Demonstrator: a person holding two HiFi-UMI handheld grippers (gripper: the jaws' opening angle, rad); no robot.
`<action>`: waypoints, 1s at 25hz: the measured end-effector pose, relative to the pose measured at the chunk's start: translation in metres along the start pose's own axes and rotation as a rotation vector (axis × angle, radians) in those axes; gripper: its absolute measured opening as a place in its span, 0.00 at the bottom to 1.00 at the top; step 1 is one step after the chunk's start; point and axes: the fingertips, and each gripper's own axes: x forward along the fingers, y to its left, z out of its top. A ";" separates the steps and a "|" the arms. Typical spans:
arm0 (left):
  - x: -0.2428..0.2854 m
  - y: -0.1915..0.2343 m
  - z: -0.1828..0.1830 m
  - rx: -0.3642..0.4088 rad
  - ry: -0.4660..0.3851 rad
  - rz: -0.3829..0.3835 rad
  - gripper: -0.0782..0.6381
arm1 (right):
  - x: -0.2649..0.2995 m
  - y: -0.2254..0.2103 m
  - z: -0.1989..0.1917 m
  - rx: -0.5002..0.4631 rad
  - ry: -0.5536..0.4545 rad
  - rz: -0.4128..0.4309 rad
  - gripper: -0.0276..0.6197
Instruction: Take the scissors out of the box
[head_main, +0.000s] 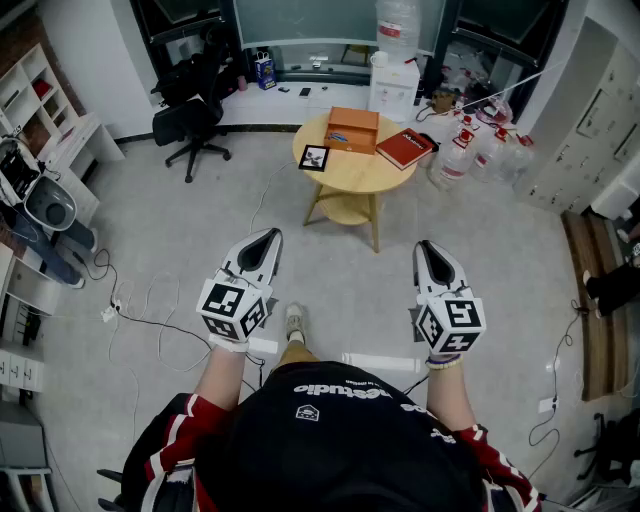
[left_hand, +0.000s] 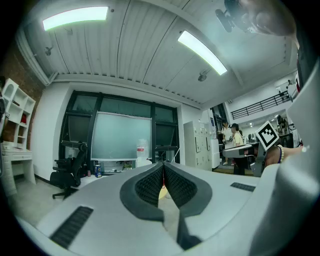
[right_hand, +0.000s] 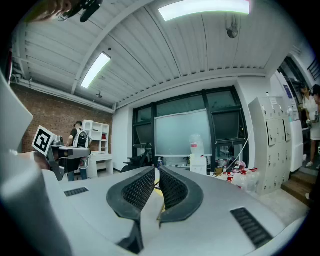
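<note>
One orange box (head_main: 352, 129), one red book (head_main: 404, 148), one table (head_main: 350, 180)

Head view. Round table (head_main: 360, 176) sits upper centre of frame. On it:
- box (head_main: 352, 130) at the far side
- book (head_main: 404, 148) just right of the box
- marker card (head_main: 314, 157) at the table's left edge, nearer than the box

Office chair (head_main: 195, 118) is left of the table, well apart. Bottles (head_main: 470, 150) stand on the floor just right of the table. Cabinet (head_main: 393, 88) is behind the table. Shelving (head_main: 40, 110) runs along the frame's left edge; lockers (head_main: 600, 120) are upper right. Cables (head_main: 150, 310) lie on the floor, lower left. Left gripper (head_main: 268, 238) and right gripper (head_main: 428, 247) are side by side below centre, well short of the table.
</note>
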 end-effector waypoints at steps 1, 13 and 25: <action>0.001 -0.002 -0.001 0.001 0.000 -0.001 0.13 | -0.001 -0.002 0.000 0.000 -0.002 -0.002 0.12; 0.017 -0.003 -0.004 0.013 0.005 -0.010 0.13 | 0.004 -0.014 0.000 -0.002 -0.008 -0.013 0.12; 0.029 0.009 -0.012 -0.002 0.029 0.012 0.13 | 0.023 -0.024 -0.004 0.009 0.001 -0.023 0.10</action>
